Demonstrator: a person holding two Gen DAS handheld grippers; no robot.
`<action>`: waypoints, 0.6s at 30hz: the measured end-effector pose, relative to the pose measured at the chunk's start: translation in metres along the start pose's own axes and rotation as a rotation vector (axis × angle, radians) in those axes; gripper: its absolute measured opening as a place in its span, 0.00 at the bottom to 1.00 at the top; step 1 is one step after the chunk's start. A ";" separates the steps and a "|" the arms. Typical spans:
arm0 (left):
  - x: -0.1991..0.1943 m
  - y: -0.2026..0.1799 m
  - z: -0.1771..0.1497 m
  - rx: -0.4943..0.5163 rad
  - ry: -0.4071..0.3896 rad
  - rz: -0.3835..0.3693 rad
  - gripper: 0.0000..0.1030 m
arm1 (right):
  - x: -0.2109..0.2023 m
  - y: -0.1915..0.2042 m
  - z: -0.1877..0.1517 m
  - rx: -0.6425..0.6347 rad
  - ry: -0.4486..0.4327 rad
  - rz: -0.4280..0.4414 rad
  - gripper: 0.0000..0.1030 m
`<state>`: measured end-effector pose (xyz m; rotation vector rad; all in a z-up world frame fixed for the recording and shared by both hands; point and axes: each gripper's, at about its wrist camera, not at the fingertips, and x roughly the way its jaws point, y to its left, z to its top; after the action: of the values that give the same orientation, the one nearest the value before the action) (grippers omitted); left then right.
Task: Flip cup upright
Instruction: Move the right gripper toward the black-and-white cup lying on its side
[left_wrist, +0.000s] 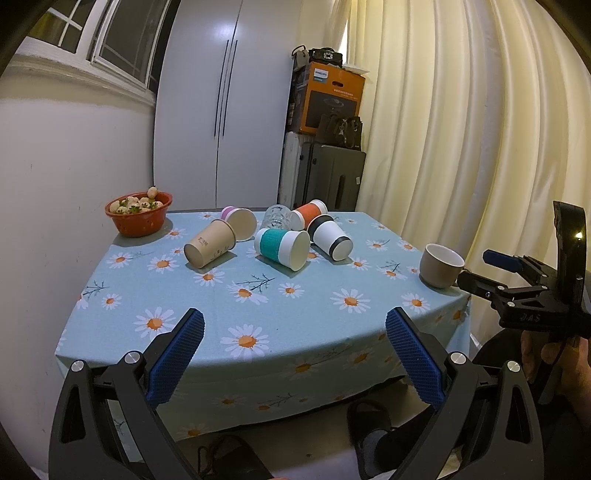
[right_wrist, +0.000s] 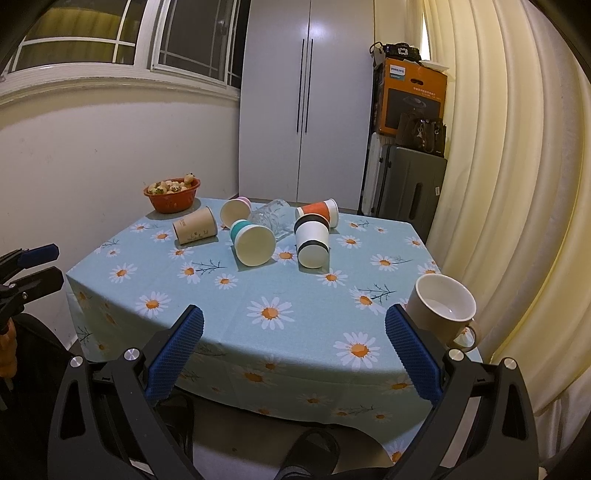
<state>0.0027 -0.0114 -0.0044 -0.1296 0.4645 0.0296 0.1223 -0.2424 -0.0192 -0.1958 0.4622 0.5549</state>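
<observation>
My right claw (right_wrist: 294, 354) was released, jaws wide, above the near edge of the tabletop (right_wrist: 229, 332); my left claw (left_wrist: 294, 356) was the same. The beige mug (right_wrist: 441, 308) stood already upright at the right edge. The black-banded cup (right_wrist: 312, 238) lay on its side toward the far edge, mouth facing me, ahead of the right claw, which I judged nearer.
</observation>
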 end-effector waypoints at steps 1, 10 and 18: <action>0.000 0.000 0.000 -0.002 0.000 0.000 0.94 | 0.000 -0.001 -0.001 0.001 0.001 0.000 0.95; 0.005 0.012 0.004 -0.052 0.030 -0.033 0.94 | 0.005 -0.002 0.004 0.017 0.036 0.014 0.95; 0.021 0.024 0.015 -0.146 0.061 -0.140 0.94 | 0.028 -0.010 0.015 0.056 0.108 0.035 0.95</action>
<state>0.0274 0.0144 -0.0031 -0.3070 0.5133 -0.0776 0.1545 -0.2336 -0.0187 -0.1649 0.5863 0.5667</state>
